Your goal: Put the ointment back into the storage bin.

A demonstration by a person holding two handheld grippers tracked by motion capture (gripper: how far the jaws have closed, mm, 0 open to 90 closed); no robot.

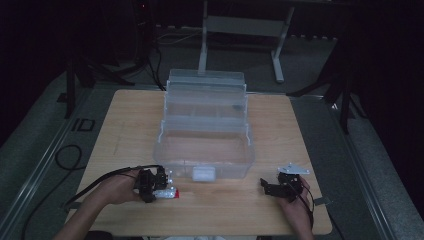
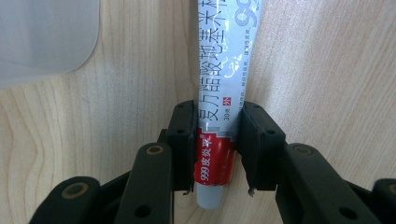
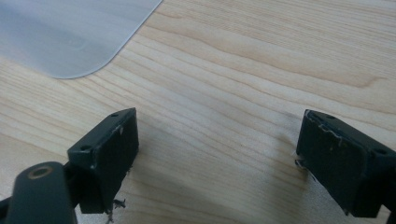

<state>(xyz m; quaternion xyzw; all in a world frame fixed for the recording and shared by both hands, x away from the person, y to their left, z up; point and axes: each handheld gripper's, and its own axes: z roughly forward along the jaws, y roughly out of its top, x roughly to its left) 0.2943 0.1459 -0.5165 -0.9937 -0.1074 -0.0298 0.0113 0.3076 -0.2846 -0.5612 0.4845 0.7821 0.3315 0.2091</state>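
Wooden table [image 2: 327,70]: left tongs [image 2: 215,140] clamp "999" tube [image 2: 224,70]; right tongs [image 3: 215,154] gape empty

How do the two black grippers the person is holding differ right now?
The left gripper has its fingers closed on a red and white tube lying on the table; the right gripper has its fingers spread wide with bare wood between them. In the high view the left sits by the clear box's front left corner, the right by its front right. Both are black and hand-held.
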